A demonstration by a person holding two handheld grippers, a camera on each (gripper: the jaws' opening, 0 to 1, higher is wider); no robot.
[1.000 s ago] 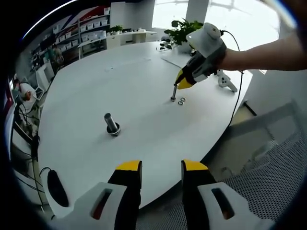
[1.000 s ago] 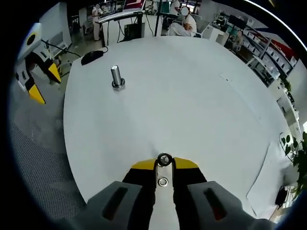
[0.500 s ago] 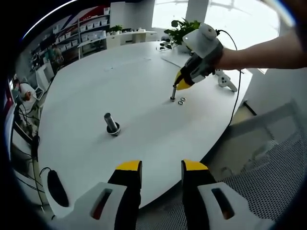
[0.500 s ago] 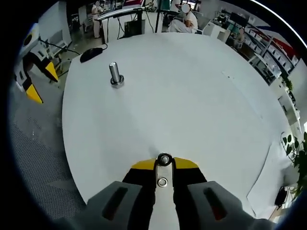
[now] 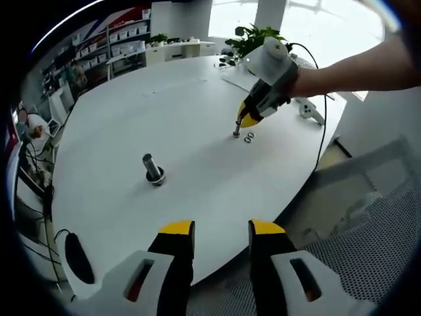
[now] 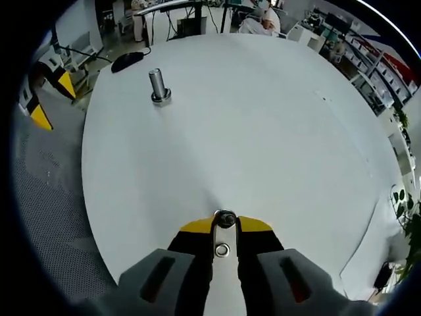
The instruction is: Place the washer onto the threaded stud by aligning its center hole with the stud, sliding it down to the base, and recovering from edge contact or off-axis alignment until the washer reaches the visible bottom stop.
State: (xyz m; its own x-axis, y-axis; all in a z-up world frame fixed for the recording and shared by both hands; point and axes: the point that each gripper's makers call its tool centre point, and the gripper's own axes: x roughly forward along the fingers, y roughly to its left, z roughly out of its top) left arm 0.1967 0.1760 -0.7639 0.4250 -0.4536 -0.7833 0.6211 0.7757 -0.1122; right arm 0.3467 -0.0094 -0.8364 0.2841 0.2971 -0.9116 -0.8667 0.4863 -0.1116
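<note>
Near the table's [image 5: 197,112] right edge, the right gripper [image 5: 248,118] is hovering narrow-jawed over the small threaded stud [image 6: 225,219]; a washer [image 6: 222,249] is lying just beside it. The left gripper [image 5: 220,230] is hanging wide off the table's near edge. A larger stud [image 5: 153,170] is standing well apart, mid-table.

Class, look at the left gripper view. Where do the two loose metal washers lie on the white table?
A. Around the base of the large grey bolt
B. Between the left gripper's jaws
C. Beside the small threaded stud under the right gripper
C: the two loose metal washers lie flat on the white table next to the small threaded stud, where the right gripper reaches down, far from the large grey bolt.
</note>
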